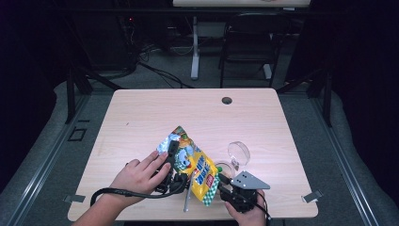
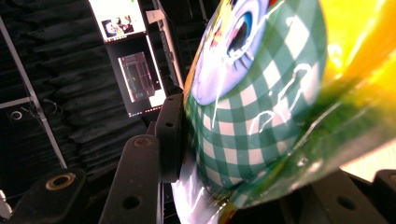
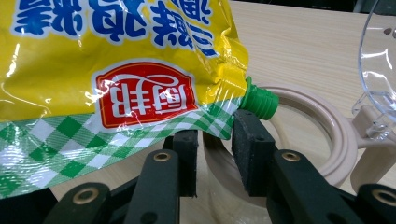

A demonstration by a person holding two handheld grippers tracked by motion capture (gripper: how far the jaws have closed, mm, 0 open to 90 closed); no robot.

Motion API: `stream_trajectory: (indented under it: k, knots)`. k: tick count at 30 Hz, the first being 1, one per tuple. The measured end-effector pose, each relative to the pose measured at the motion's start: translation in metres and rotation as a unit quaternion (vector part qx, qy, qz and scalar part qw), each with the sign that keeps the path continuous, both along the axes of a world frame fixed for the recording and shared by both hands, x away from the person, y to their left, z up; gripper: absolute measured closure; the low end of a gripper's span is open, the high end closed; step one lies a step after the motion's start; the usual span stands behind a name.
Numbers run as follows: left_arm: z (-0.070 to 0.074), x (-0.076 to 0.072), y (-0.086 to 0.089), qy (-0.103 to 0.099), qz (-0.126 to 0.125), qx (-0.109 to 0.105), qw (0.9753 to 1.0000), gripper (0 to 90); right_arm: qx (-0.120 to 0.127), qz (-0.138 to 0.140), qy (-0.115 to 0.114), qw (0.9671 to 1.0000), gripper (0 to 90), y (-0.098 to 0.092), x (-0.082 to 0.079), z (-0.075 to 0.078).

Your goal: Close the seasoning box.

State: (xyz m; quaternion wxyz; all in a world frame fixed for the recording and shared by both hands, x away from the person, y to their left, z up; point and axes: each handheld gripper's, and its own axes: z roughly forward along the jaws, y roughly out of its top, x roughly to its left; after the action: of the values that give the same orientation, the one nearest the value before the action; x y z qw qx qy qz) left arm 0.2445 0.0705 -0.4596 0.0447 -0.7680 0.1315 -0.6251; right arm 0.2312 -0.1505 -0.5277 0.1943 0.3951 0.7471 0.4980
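Pouch (image 1: 195, 165) axis: I see it slanting, green spout (image 3: 258, 99) low over the jar rim (image 3: 322, 126).
Left tongs (image 1: 172, 149): clenched on its upper end.
Right tongs (image 3: 215, 140): parted, just under the spout, nearer.

High view overhead; both gripper views close on pouch (image 1: 196, 165).

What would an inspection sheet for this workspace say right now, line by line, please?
Surface: pale wood table with a round grommet hole.
Job's things: yellow and green-check pouch tilted over a beige jar; its green spout sits at the rim; clear lid hinged up.
Clutter: a slim silvery piece by the near edge, unclear what.
Grippers: left gripper clamps the pouch; right gripper open below the pouch's spout corner.
Cables: black cable loops from the left gripper.
Surroundings: dark room, folding chair, floor cables.
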Motion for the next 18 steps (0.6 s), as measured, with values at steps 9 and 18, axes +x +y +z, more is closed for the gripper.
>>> stream_trajectory:
  k: [9, 18]
  knots:
    - [0.0021, -0.0002, -0.0012, -0.004, -0.006, 0.004, 1.0000, 62.8, 0.002, -0.001, 0.003, 1.0000, 71.7, -0.0005, -0.0005, 0.0002]
    - [0.0045, 0.0007, -0.0024, -0.006, -0.009, 0.009, 0.9999, 62.8, 0.007, -0.001, 0.006, 1.0000, 71.7, -0.0007, -0.0003, 0.0002]
